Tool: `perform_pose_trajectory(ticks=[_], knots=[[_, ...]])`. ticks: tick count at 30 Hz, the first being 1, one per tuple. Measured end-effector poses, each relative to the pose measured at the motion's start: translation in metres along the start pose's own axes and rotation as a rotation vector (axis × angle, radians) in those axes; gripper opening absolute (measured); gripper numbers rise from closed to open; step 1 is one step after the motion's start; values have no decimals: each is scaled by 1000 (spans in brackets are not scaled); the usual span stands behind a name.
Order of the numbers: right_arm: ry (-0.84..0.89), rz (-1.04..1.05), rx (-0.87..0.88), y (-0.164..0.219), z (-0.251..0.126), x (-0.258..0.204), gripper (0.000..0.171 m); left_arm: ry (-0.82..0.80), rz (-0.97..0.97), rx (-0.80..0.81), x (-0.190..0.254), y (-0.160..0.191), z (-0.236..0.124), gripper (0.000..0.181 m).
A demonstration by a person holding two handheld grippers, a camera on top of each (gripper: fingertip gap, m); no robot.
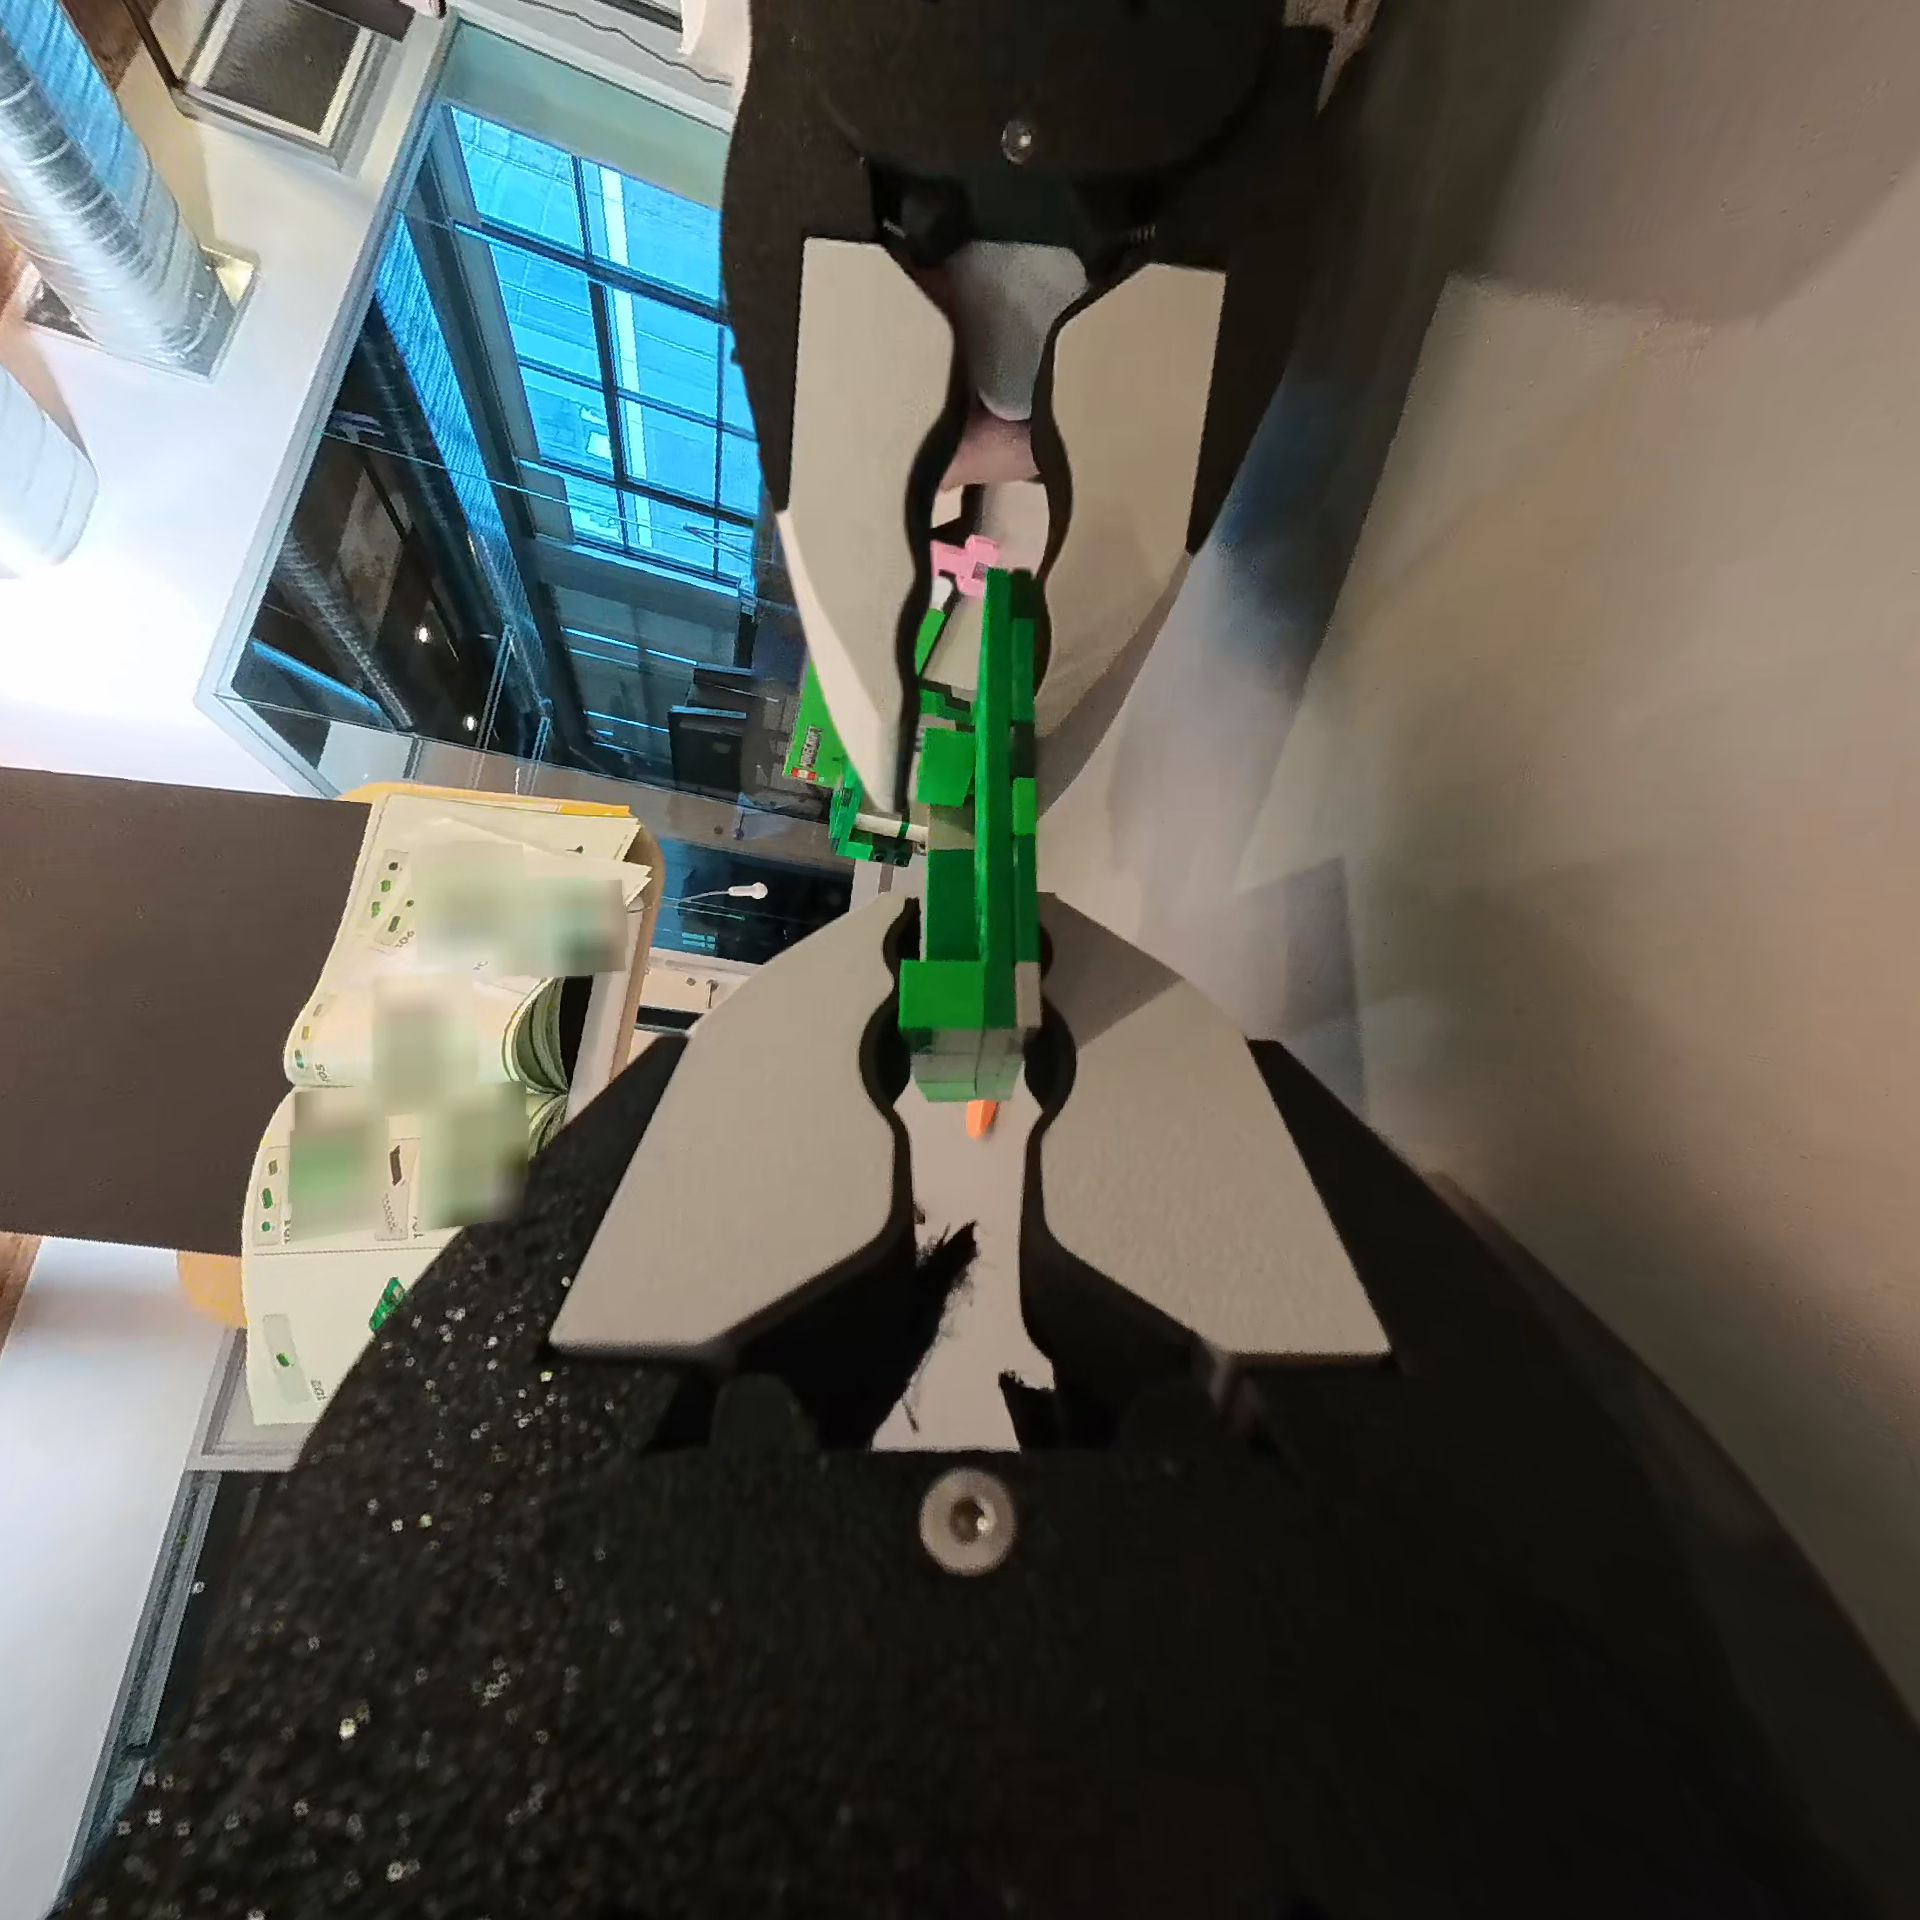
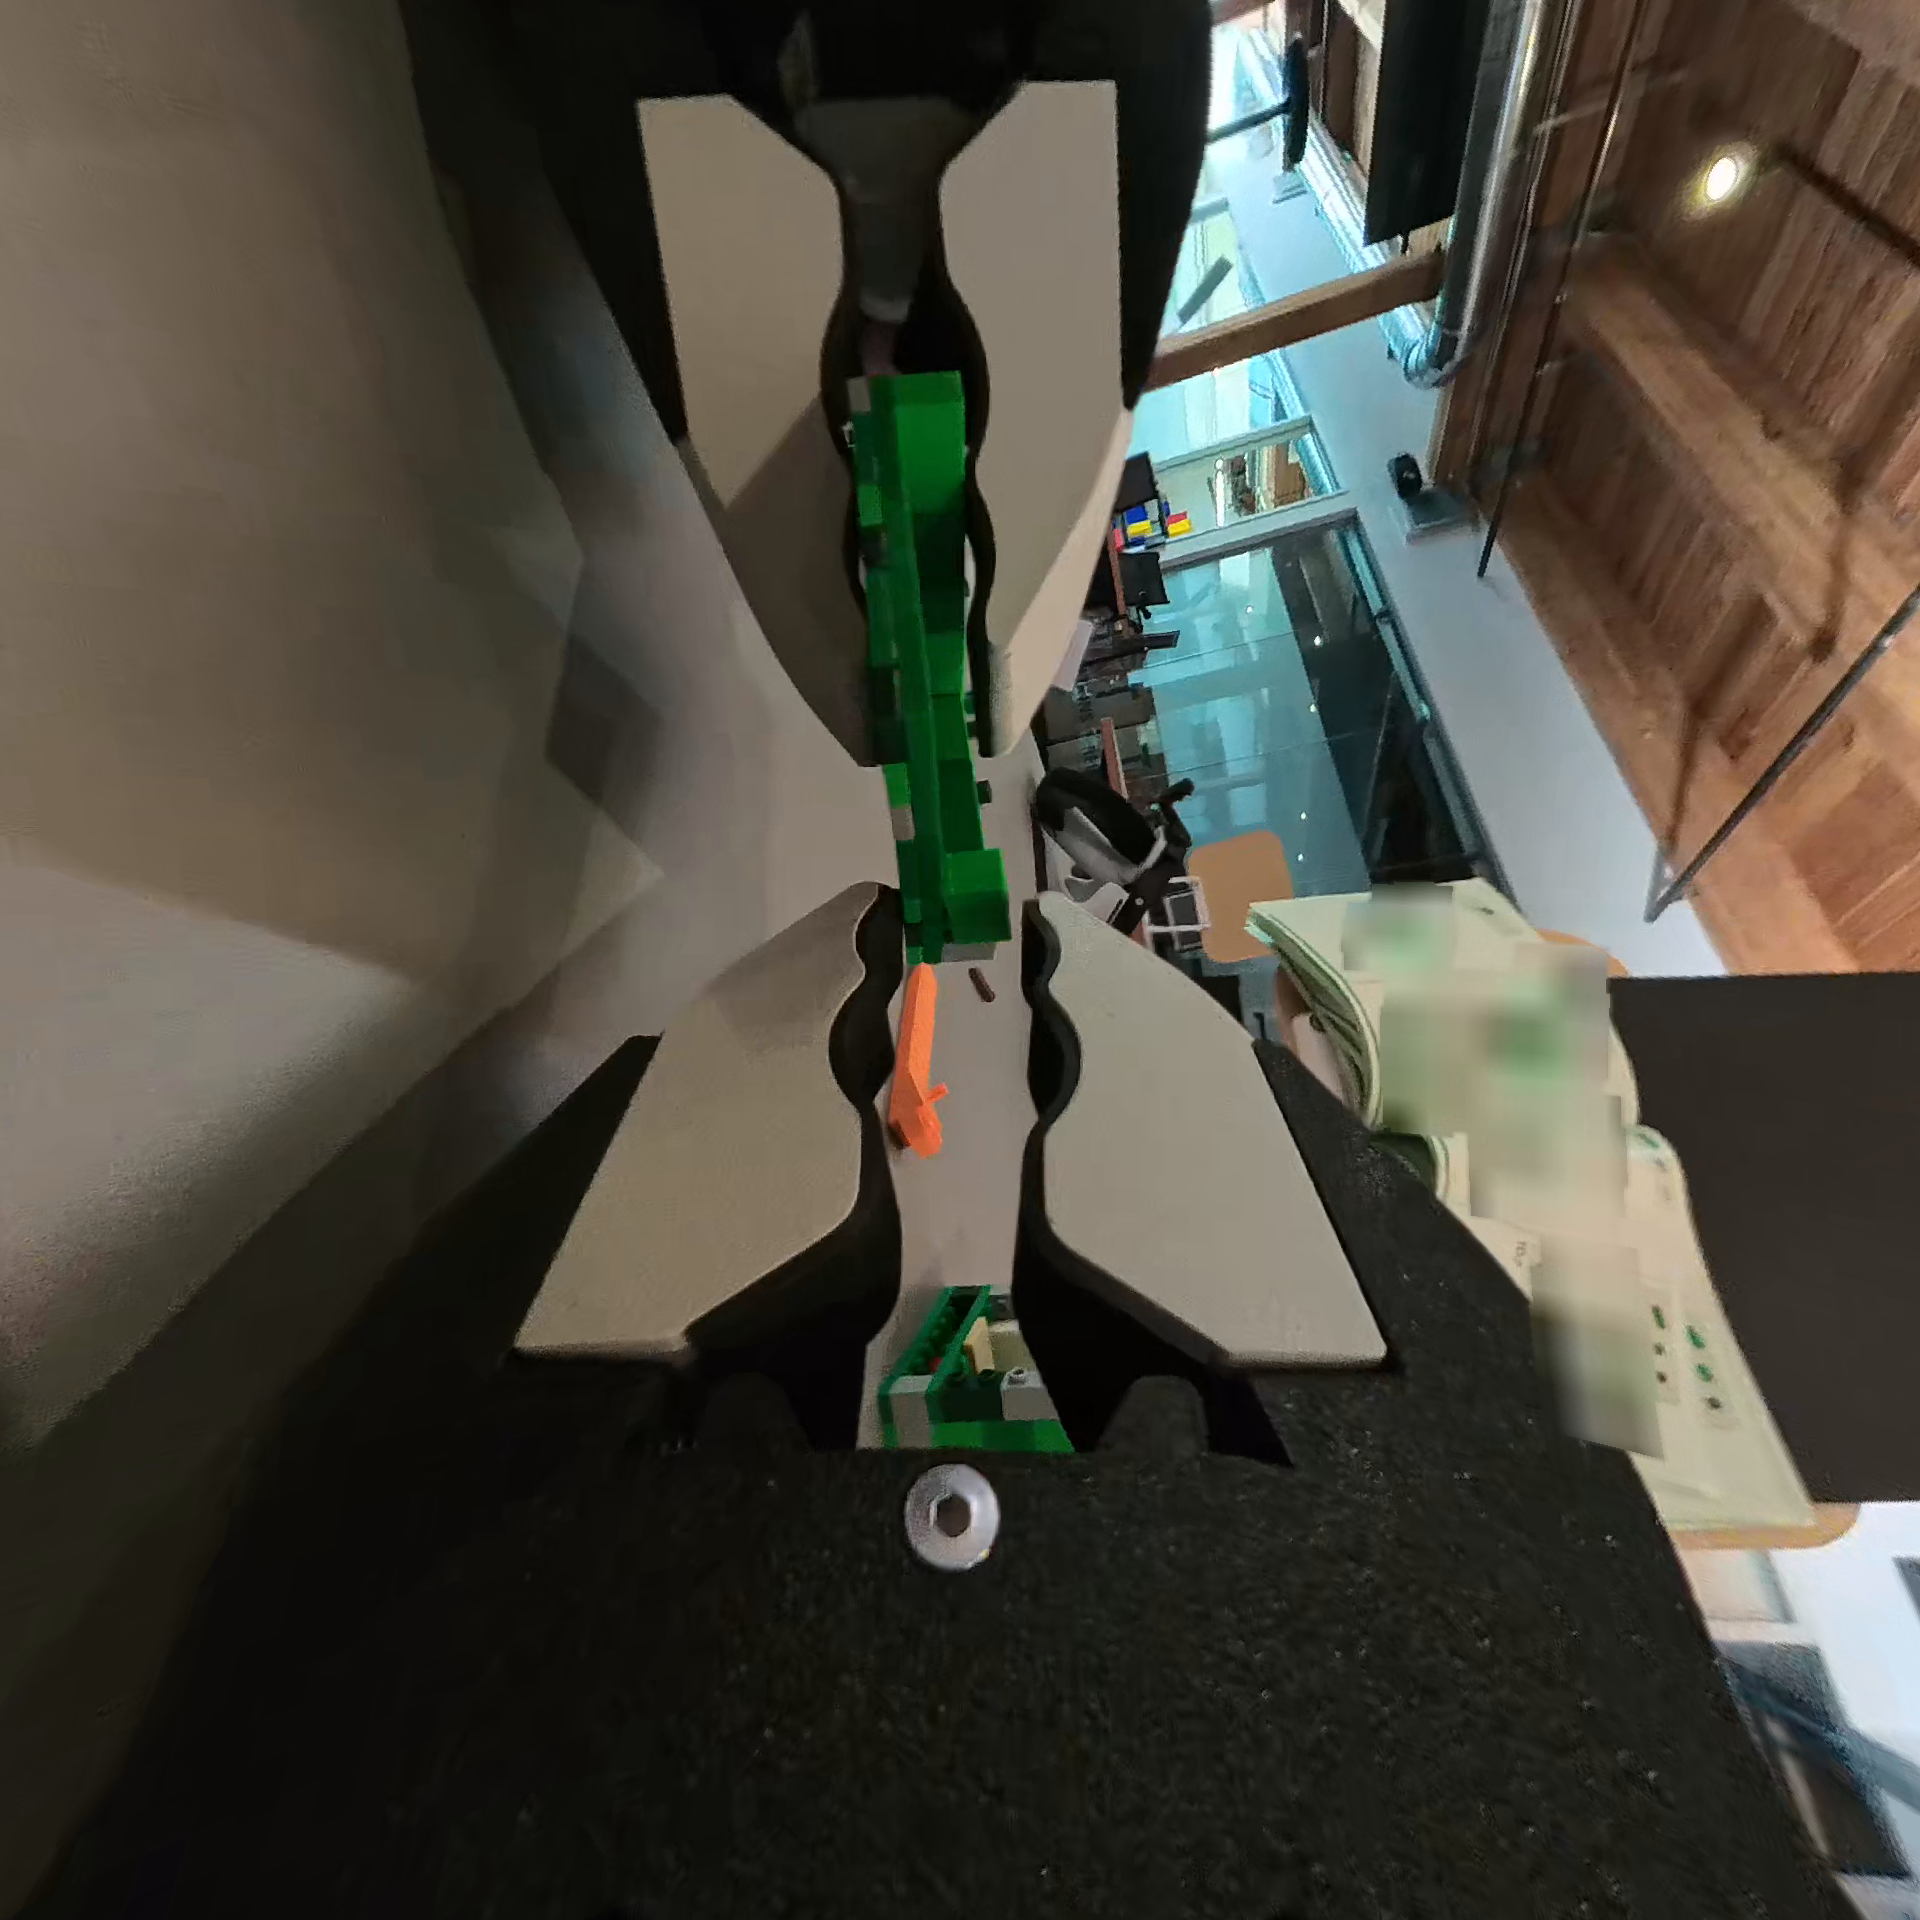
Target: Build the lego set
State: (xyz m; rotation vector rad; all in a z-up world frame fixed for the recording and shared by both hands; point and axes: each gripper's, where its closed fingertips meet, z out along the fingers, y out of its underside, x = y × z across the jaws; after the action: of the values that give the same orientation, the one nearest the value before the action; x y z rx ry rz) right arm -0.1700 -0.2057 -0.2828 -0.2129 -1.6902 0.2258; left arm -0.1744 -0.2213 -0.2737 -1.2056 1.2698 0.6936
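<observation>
Observed: a long, flat green lego assembly is held off the white table, spanning the gap between the two grippers. Its long axis runs straight along the line joining them, so in each wrist view it points directly away from the camera toward the opposing tool. The assembly is seen edge-on, thin side facing the lens.

Left gripper: clenched on the near end of the assembly, where the green block and a grey layer sit between the fingertip notches. The right gripper appears opposite in the left wrist view, its pale fingers closed about the far end.

Right gripper: its tips flank the near end of the green lego assembly; a gap shows on the right-hand side, and whether the fingers actually bear on the brick cannot be told from that view alone. The left gripper opposite has the far end enclosed.

Loose items on the table: an orange piece lying lengthwise below the assembly, a small brown piece beside it, and a second green and grey build near the right gripper's base. An open instruction booklet stands off to the side
</observation>
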Motion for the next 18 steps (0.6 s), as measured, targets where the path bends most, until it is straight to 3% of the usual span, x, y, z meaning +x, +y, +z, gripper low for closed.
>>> perform_pose_trajectory(ticks=[6, 12, 15, 18], knots=[[-57, -26, -14, 0, -1, -3, 17, -10, 40, 9, 0, -3, -1, 17], [-65, -212, -80, 1, -2, -9, 17, 24, 72, 6, 8, -2, -1, 17], [-40, -34, -34, -1, -2, -1, 17, -9, 11, 6, -1, 0, -1, 17], [2, 25, 10, -3, -4, 10, 39, -2, 8, -2, 0, 2, -1, 17]])
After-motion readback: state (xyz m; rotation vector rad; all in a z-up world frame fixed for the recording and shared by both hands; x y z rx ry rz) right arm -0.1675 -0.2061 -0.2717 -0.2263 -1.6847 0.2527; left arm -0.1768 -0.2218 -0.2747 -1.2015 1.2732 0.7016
